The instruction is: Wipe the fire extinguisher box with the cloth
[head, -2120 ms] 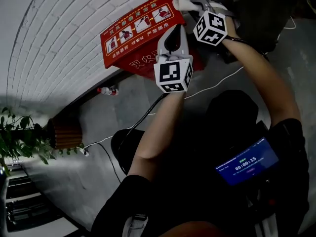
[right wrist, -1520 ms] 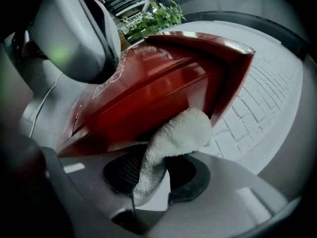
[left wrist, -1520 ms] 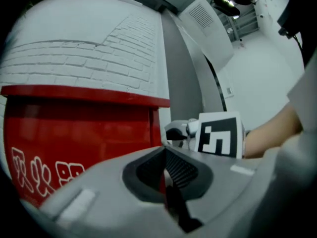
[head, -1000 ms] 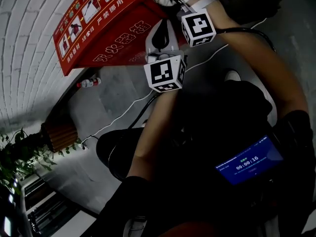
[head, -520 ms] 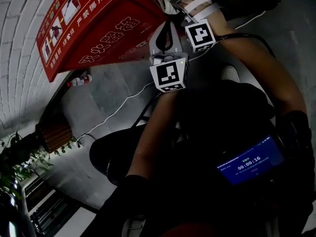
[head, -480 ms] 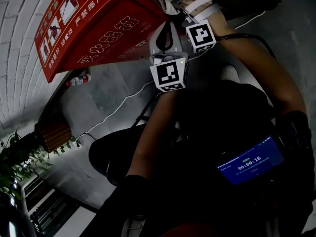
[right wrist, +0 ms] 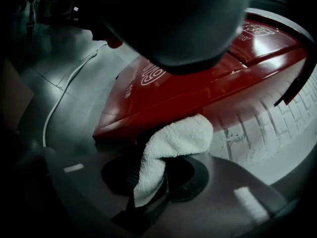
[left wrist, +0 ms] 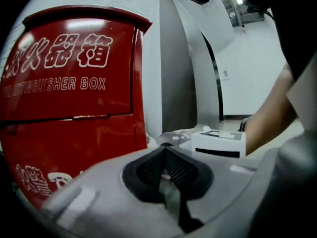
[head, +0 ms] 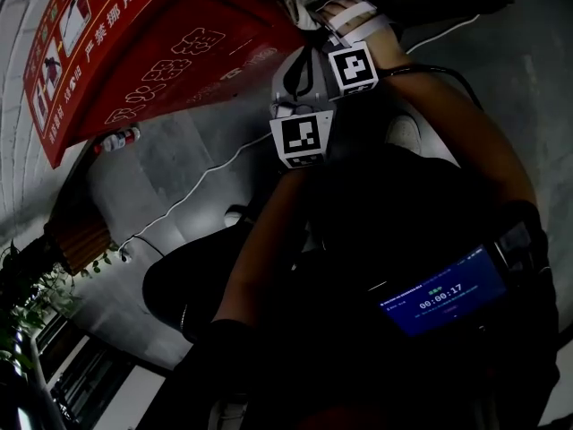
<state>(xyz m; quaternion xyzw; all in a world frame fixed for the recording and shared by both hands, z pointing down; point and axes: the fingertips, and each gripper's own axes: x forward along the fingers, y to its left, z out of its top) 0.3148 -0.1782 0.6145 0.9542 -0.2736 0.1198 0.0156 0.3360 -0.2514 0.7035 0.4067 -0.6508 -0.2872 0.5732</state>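
We have the right gripper [right wrist: 148,185] fingers pinched on the white cloth [right wrist: 173,138]. Its free end bunches just ahead of them, at the red fire extinguisher box [right wrist: 183,86] edge. Left gripper [left wrist: 166,157] fingers are closed and empty, box ahead-left of them.

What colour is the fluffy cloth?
White. The cloth shows best in the right gripper view.

fire extinguisher box [left wrist: 69,108]: glossy red, white chinese characters and "extinguisher box" on its front, a horizontal seam across the door; stands upright against a white brick wall [right wrist: 257,128].
cloth [right wrist: 171,145]: white terry, folded over, pinched in the right hand-held gripper [right wrist: 157,182], free end against the box's edge.
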